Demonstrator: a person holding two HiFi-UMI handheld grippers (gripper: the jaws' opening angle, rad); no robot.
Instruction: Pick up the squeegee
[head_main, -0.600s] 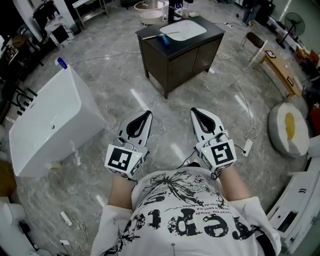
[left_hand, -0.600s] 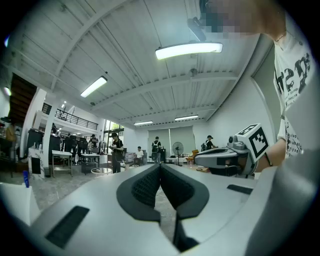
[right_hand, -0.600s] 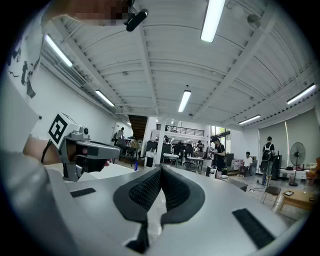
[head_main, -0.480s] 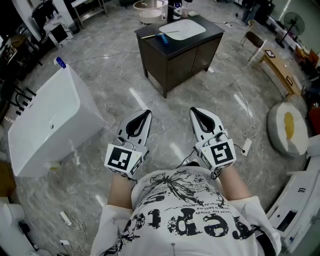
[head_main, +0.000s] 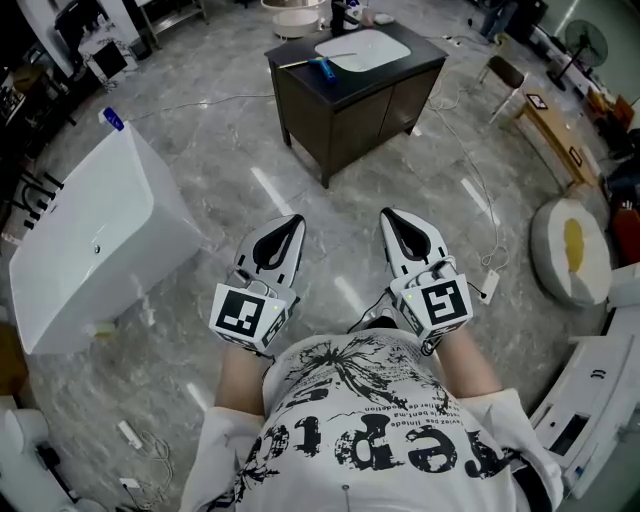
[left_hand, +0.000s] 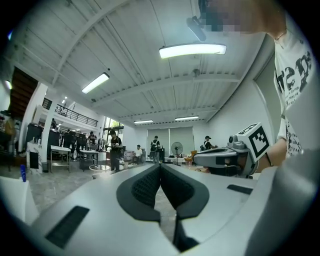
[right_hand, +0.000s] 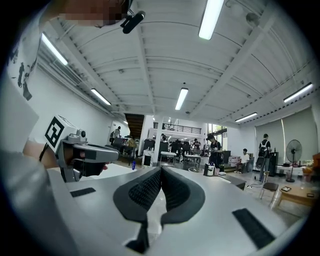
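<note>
Printed T-shirt (head_main: 365, 425), white left tongs (head_main: 292, 221), right tongs (head_main: 389, 216)

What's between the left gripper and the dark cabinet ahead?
Only bare grey floor, seen in the head view. Nothing stands between the left gripper and the dark cabinet.

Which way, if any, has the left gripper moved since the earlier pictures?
No. The left gripper keeps its gap to the near corner of the dark cabinet; only the whole view shifted slightly.

The floor (head_main: 230, 150) under me is glossy grey stone-look tile; the desk (head_main: 350, 110) is dark, matt, wood-like; the bathtub (head_main: 90, 240) smooth glossy white. My jaws wear black ribbed pads (left_hand: 147, 187) in matt pale plastic.
</note>
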